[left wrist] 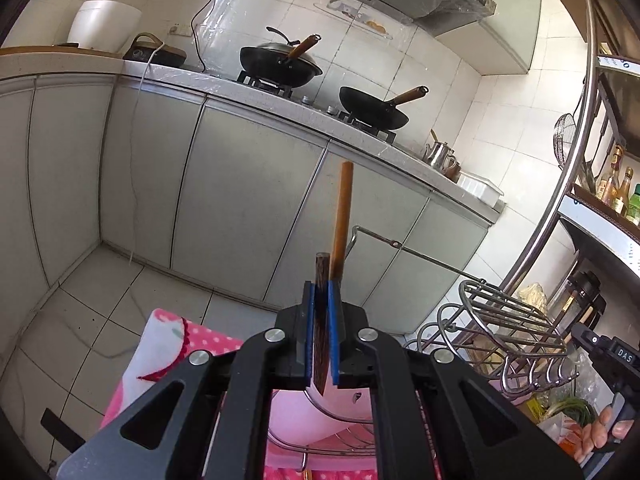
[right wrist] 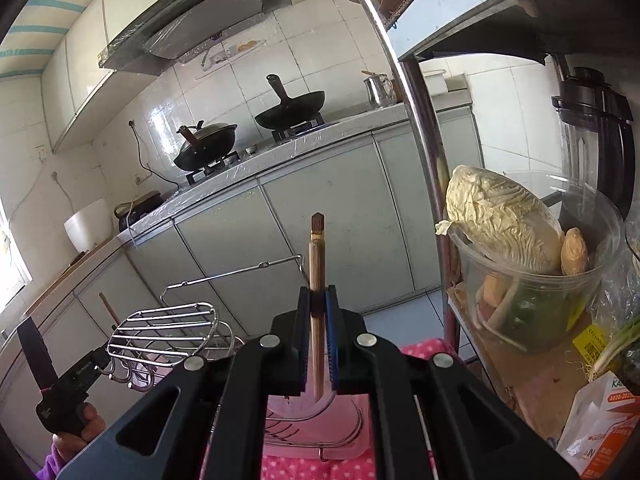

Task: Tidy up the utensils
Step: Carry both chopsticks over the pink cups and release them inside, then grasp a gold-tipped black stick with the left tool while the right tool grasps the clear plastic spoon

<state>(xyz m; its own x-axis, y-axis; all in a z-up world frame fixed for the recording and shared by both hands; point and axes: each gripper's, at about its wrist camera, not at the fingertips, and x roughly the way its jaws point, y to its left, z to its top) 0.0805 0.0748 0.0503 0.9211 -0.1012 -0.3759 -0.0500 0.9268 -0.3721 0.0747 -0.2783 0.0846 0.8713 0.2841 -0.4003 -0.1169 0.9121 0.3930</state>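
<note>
At the lower middle of each wrist view, we pinch chopsticks: our left claw (left wrist: 322, 304) clamps a dark brown wooden chopstick (left wrist: 321, 320), our right claw (right wrist: 319, 308) a light bamboo chopstick (right wrist: 317, 280), above a wire dish rack (right wrist: 168, 332) on pink dotted cloth (left wrist: 188, 344).

Behind your work area you have two black woks (left wrist: 280, 65) (left wrist: 374, 110) on the gas stove, one lidded. A steel kettle (left wrist: 439, 154) stands farther along the counter (left wrist: 224, 84). A clear tub (right wrist: 536, 280) holds cabbage (right wrist: 500, 220). Your pink dotted cloth (left wrist: 176, 340) lies underneath.
</note>
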